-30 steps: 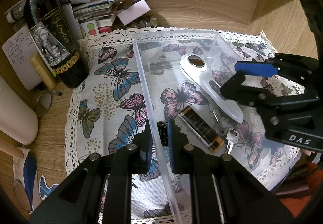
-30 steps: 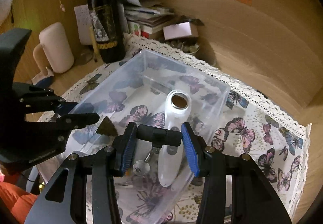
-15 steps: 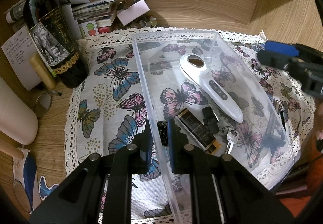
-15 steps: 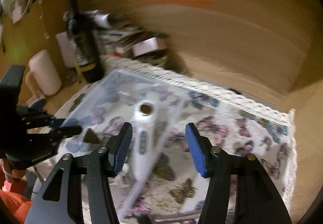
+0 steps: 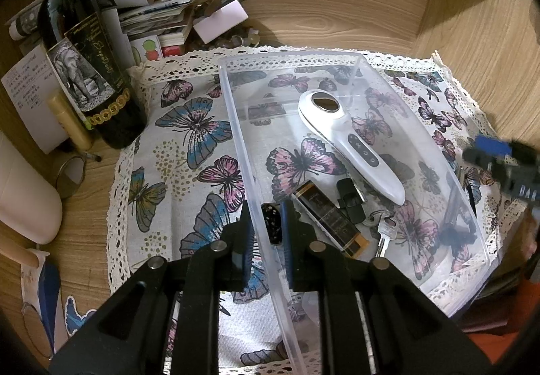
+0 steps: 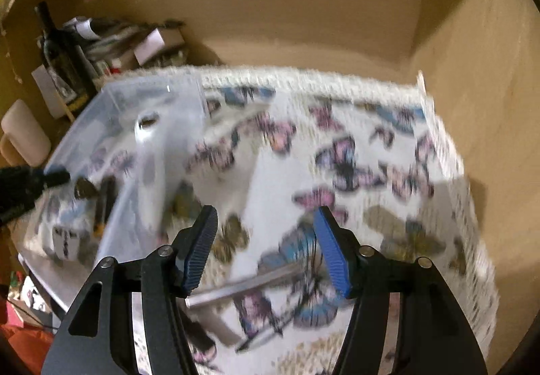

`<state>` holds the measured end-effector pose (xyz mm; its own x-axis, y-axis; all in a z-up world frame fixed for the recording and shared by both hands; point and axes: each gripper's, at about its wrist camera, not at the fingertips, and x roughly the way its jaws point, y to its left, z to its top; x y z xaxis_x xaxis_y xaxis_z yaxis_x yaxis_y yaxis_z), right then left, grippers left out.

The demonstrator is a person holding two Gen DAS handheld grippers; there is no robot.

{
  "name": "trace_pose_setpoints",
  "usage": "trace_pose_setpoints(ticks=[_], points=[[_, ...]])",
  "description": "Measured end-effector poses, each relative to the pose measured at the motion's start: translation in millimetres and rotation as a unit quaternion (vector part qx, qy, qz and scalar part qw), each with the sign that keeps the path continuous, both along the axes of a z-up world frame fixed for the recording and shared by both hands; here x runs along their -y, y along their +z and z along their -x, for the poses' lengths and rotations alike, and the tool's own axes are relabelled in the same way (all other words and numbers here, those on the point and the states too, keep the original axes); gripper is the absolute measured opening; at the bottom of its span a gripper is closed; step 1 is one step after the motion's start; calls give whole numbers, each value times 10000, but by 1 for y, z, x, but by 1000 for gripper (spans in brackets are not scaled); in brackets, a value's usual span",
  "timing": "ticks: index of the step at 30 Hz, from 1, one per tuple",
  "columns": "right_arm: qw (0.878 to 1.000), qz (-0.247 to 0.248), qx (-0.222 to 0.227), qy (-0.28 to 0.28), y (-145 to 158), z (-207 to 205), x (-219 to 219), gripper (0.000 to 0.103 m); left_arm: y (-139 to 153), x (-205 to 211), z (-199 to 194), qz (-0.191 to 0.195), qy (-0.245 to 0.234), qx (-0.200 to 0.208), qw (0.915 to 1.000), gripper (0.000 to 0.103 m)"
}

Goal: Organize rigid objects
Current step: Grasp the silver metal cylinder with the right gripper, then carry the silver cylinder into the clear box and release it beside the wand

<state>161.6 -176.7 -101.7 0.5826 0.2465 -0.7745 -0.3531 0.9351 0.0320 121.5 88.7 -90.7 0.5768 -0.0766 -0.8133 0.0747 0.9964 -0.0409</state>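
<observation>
A clear plastic box point(image 5: 422, 145) lies on a butterfly-print cloth point(image 5: 189, 138). Inside it are a white handheld device point(image 5: 351, 145), a black and gold bar point(image 5: 329, 219), a black key fob point(image 5: 351, 203) and a silver key point(image 5: 384, 235). My left gripper point(image 5: 266, 216) straddles the box's near left wall and is shut on it, with a small dark speckled piece point(image 5: 271, 226) against the inner pad; its jaws are just starting to open. My right gripper point(image 6: 265, 216) hangs over the cloth to the right of the box, jaws opening, nothing between them. A metal rod point(image 6: 243, 284) lies below it.
A dark wine bottle point(image 5: 84, 71) and a heap of papers point(image 5: 158, 17) stand at the back left. A cream cylinder point(image 5: 23, 189) and a small round mirror point(image 5: 69, 176) sit left of the cloth. Wooden walls point(image 6: 472, 105) close in behind and to the right.
My right gripper let the black key fob go into the box, then swung right, out over the cloth, and opened wider. The left gripper kept still on the wall.
</observation>
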Motion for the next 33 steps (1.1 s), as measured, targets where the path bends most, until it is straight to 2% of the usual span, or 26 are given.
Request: trace_pose_setpoints(ticks=[4,9,13,15,20,26,33], points=[[9994,67,-303,-166,-19,10,8,56,0,2,1,-36,-26,9,10000,16],[9980,-144,-606,-86,-36,16,10,56,-1,2,0,-15,-21,6,10000,17],[9971,-161,-738,-12,-44,9,2,38,-1,2,0,-3,-15,7,10000,17],[9985,99,-541,39,-45,11,-7,37,-1,2,0,1,-16,3,10000,17],[9990,206,-379,106,-43,3,-16,14,-1,1,1,0,-15,7,10000,17],[9993,124,-316,122,-39,-9,-18,14,-1,1,1,3,-15,5,10000,17],[9994,-33,293,200,2,-8,-22,14,-1,0,1,-9,-19,6,10000,17]])
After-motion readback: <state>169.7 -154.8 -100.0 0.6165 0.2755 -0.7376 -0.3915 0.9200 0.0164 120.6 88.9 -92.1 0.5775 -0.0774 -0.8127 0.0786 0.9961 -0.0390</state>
